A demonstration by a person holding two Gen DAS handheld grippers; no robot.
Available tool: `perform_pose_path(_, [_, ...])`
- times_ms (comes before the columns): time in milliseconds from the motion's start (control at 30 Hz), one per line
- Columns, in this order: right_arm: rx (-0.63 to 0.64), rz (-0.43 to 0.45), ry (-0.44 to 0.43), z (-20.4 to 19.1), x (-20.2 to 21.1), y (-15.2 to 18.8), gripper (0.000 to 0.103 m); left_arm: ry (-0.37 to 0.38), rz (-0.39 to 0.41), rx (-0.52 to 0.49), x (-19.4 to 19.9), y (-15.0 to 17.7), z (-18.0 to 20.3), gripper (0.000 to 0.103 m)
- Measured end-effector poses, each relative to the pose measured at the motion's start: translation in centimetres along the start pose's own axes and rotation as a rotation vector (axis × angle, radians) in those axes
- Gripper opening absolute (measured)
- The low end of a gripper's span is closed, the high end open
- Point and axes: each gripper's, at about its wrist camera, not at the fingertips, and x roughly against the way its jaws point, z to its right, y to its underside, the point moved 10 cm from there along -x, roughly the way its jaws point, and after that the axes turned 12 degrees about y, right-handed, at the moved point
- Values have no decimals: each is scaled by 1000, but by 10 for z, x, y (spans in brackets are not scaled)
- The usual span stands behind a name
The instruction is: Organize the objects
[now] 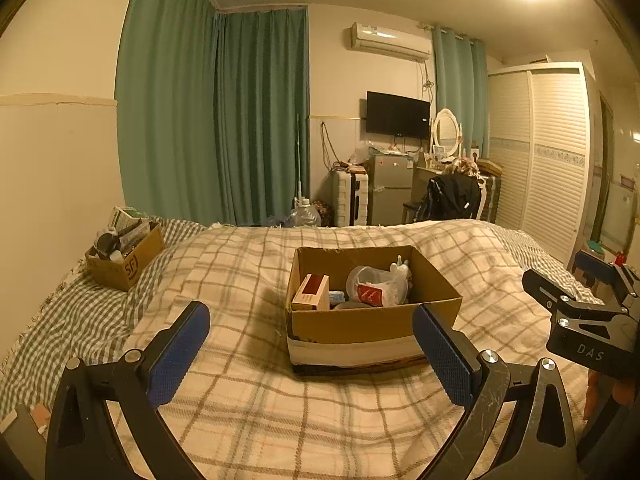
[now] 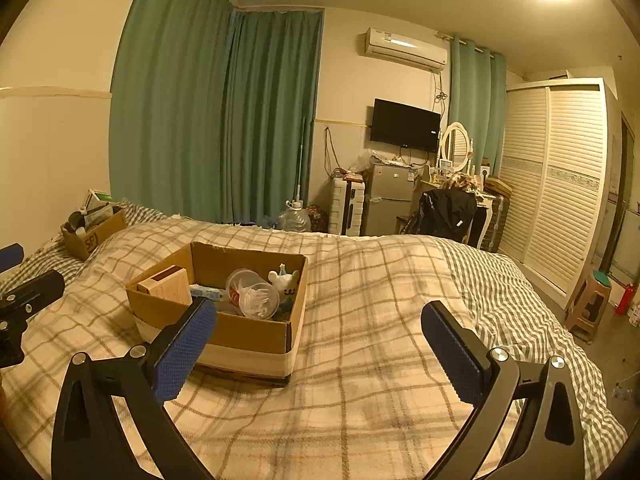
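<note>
An open cardboard box (image 1: 372, 322) (image 2: 240, 330) sits on the plaid bed cover. It holds a red and tan carton (image 1: 311, 292), a clear plastic container (image 1: 374, 286) (image 2: 253, 294), a small white plush toy (image 2: 285, 280) and other small items. My left gripper (image 1: 310, 330) is open and empty, just in front of the box. My right gripper (image 2: 318, 326) is open and empty, to the right of the box; it also shows at the right edge of the left wrist view (image 1: 592, 308).
A second cardboard box (image 1: 126, 256) (image 2: 94, 232) full of items stands at the bed's far left by the wall. Beyond the bed are green curtains (image 1: 216, 120), a small fridge (image 1: 390, 188), a chair with a black jacket (image 1: 450, 198) and a white wardrobe (image 1: 540, 148). A stool (image 2: 588, 304) stands to the right.
</note>
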Motion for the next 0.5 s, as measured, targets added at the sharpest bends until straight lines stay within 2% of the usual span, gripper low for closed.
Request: perform_pose_path(500, [7, 1, -4, -3, 2, 3, 103, 8, -21, 1, -5, 8, 4, 103])
